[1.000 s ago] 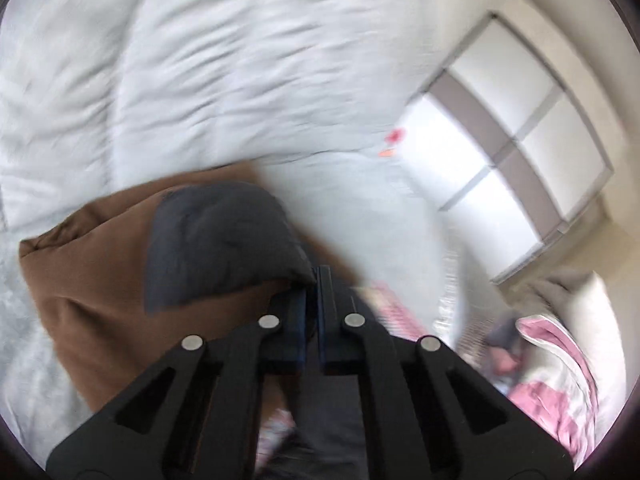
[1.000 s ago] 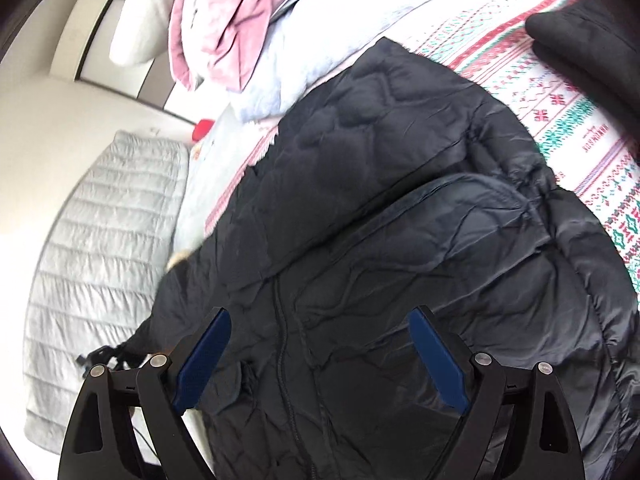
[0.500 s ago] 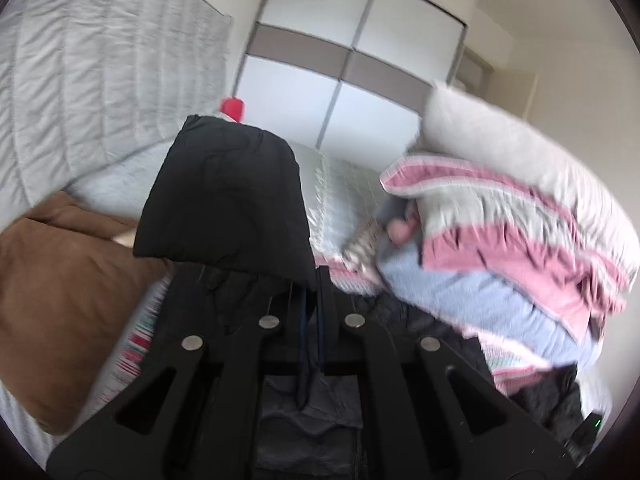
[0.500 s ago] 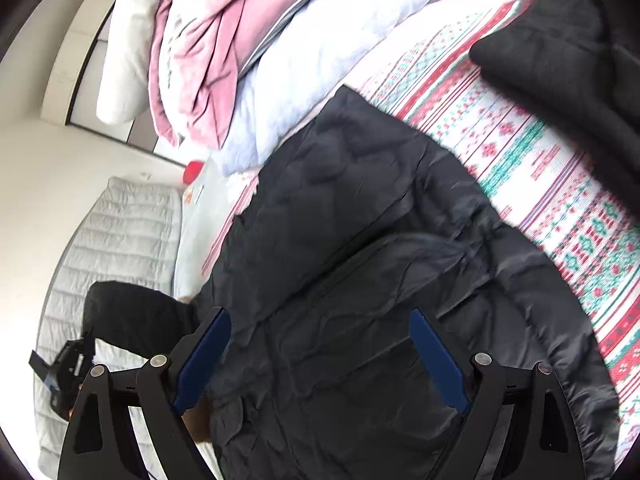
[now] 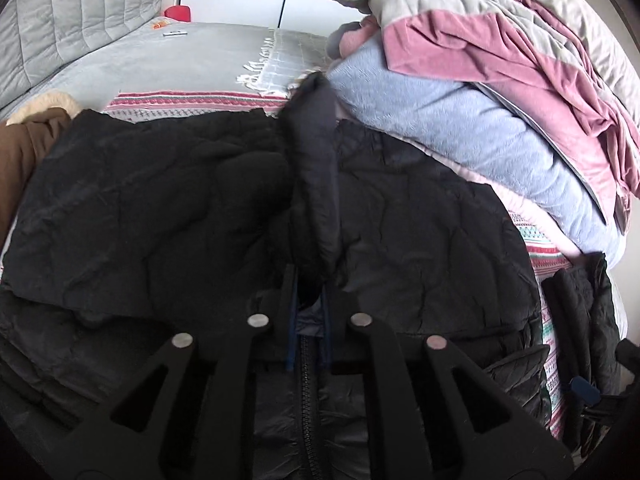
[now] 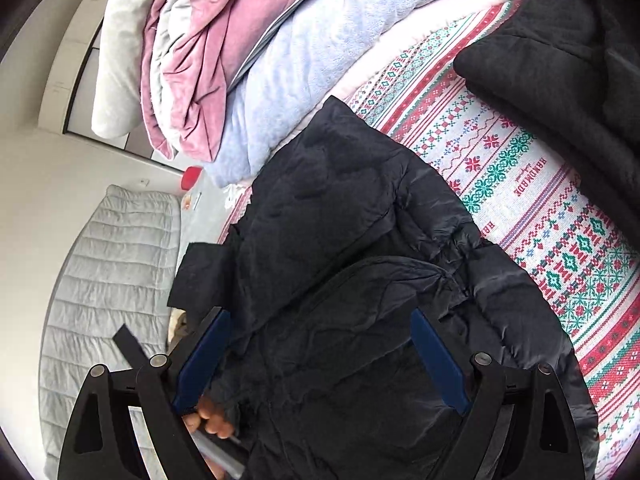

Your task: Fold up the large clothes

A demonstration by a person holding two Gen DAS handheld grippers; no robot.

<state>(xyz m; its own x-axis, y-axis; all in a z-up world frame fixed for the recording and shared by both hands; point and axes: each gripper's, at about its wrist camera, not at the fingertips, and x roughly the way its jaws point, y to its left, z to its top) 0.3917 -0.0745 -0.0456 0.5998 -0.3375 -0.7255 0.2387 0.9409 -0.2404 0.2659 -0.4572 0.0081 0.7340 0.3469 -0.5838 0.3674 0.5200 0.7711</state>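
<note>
The black quilted puffer jacket (image 6: pixel 360 300) lay spread on the bed over a red-and-green patterned blanket (image 6: pixel 540 208), beside a stack of pink and blue bedding (image 5: pixel 480 92). The left tool (image 5: pixel 310 300) had just been easing open; a fold of the jacket's sleeve (image 5: pixel 316 168) sat between its barely parted jaws. The right tool (image 6: pixel 320 356) hovered over the jacket's body, jaws wide and empty. The jacket looked light, puffy and slick, likely to spring back; hems and cuffs seemed the surest holds.

The black quilted puffer jacket (image 5: pixel 420 216) runs off the frame's bottom edge in both wrist views; the brown fleece-lined garment (image 5: pixel 24 148) is cut by the left edge.
</note>
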